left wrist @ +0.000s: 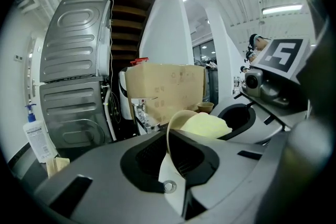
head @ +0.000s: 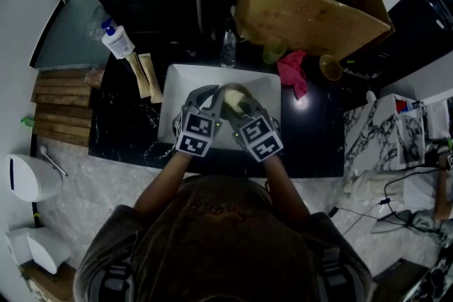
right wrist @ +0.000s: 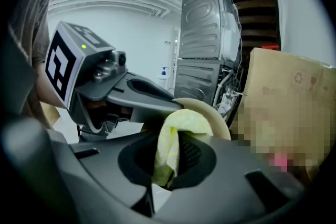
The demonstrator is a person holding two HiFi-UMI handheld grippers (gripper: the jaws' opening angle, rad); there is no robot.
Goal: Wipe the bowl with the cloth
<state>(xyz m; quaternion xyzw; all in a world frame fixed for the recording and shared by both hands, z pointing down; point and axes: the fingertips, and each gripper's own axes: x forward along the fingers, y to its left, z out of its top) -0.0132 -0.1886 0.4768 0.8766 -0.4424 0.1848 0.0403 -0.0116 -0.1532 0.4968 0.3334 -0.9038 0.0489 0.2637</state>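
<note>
Head view, left to right: a soap bottle [head: 117, 40] stands on the dark counter, well left of the white sink [head: 180, 92]. Over the sink you hold both tools close together, the left gripper [head: 207, 97] and the right gripper [head: 245, 108], with the bowl [head: 228, 94] and the yellow cloth [head: 238, 104] between them. A pink rag [head: 292, 71] lies on the counter just right of the sink, below a cardboard box [head: 304, 7].

Left gripper view: your left jaws are clenched on the rim of the bowl [left wrist: 175, 126], and the cloth [left wrist: 207, 126] bulges from its mouth.

Right gripper view: your right jaws are clenched on a fold of the cloth [right wrist: 169, 147], whose upper part is pushed into the bowl [right wrist: 212, 113].

Assessment: the wiping step is in hand. The next move calls for a firm left hold while you sweep the cloth round the inner wall, then a turn of the bowl to reach the unwiped side, without loosening the pinch on the cloth.

Not verified: the head view is dim, and your marker cubes cover much of the work. No view shows the bowl's base or outside. The cloth appears to bear on the inner wall, but the contact lies behind the fold. How much has been wiped cannot be judged.
</note>
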